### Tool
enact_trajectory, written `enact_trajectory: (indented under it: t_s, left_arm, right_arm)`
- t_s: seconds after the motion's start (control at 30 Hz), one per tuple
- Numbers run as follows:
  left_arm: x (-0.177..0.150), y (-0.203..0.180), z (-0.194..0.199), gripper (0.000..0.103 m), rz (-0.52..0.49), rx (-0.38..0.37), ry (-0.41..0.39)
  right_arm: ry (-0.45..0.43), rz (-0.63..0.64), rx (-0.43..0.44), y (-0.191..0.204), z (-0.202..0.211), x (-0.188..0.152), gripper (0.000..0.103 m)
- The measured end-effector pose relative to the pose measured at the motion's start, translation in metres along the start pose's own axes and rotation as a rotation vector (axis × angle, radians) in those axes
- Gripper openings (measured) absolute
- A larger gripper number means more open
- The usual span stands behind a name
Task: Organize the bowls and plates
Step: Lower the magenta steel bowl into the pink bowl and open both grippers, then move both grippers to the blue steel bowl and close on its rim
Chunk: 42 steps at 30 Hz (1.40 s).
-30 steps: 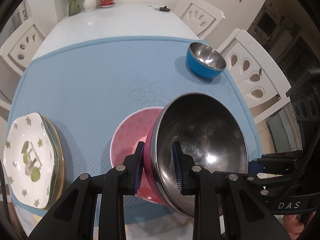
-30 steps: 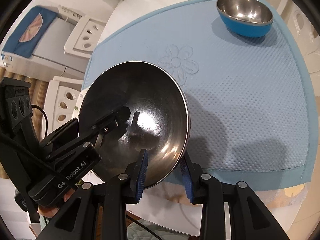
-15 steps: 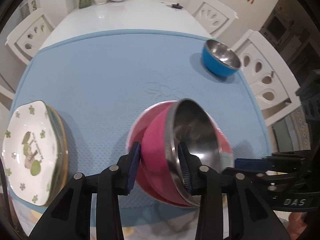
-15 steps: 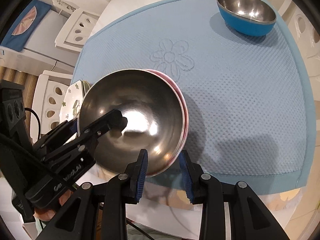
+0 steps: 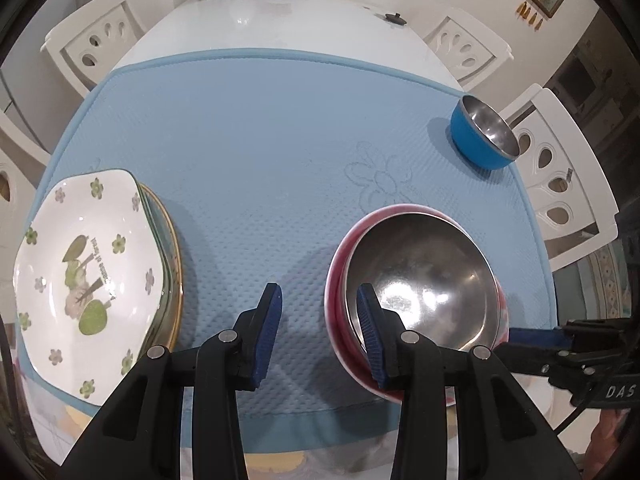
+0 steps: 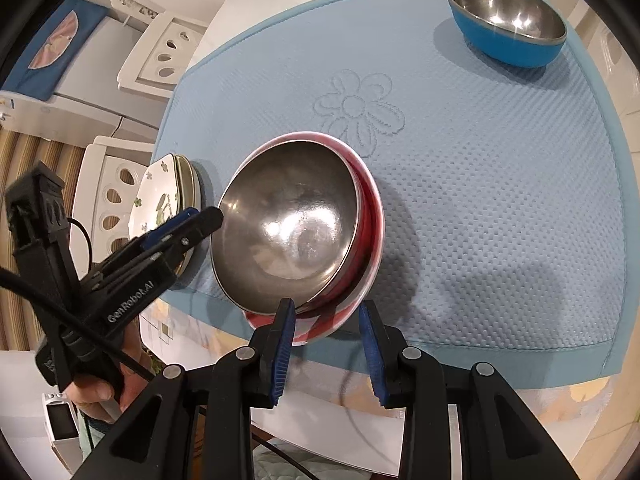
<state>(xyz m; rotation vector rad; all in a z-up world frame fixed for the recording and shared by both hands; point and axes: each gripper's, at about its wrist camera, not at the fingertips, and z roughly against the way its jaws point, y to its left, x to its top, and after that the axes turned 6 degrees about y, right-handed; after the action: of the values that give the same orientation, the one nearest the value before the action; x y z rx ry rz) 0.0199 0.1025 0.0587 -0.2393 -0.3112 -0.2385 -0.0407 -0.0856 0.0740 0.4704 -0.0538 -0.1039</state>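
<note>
Here, a steel-lined pink bowl [image 6: 288,228] sits nested and tilted inside a second pink bowl [image 6: 370,240] near the 6 o'clock edge of the blue mat [image 6: 500,200]. The left gripper [image 5: 318,330] stands apart and empty, the stack just to its 3 o'clock. The right gripper [image 6: 326,350], also parted with nothing pinched, has the stack's near rim at 12 o'clock. The remaining blue bowl [image 6: 508,26] stands upright, mouth up, far off at 1 o'clock; being round, it has no long axis. The right hand looks nearer. Stacked plates [image 5: 92,268] rest at the mat's 9 o'clock side.
</note>
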Motion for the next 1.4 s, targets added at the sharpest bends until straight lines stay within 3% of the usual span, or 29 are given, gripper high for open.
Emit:
enact_trajectory:
  t_s: [0.4,0.67,1.0,1.27,1.33,1.37,1.4]
  left_arm:
    - [0.010,-0.013,0.008,0.036,-0.047,-0.020,-0.019]
    - [0.034,-0.039,0.021,0.036,-0.121,-0.024,-0.052]
    - [0.081,-0.088,0.024,0.037,-0.240,-0.052,-0.087]
    - [0.112,-0.122,0.007,0.037,-0.323,-0.077,-0.054]
    - [0.119,-0.127,0.000,0.037,-0.333,-0.115,-0.026]
    - [0.124,-0.130,-0.005,0.038,-0.330,-0.138,-0.002]
    - [0.128,-0.132,-0.010,0.039,-0.320,-0.156,0.017]
  right_arm:
    - [-0.060,0.007,0.059,-0.008,0.022,0.002,0.033]
    - [-0.116,-0.011,0.086,-0.023,0.044,0.008,0.033]
    - [-0.224,-0.147,0.100,-0.074,0.084,0.028,0.036]
    - [-0.277,-0.223,0.085,-0.107,0.104,0.042,0.037]
    - [-0.288,-0.236,0.079,-0.113,0.106,0.047,0.043]
    - [-0.300,-0.248,0.077,-0.117,0.108,0.050,0.053]
    - [-0.315,-0.260,0.078,-0.121,0.110,0.053,0.056]
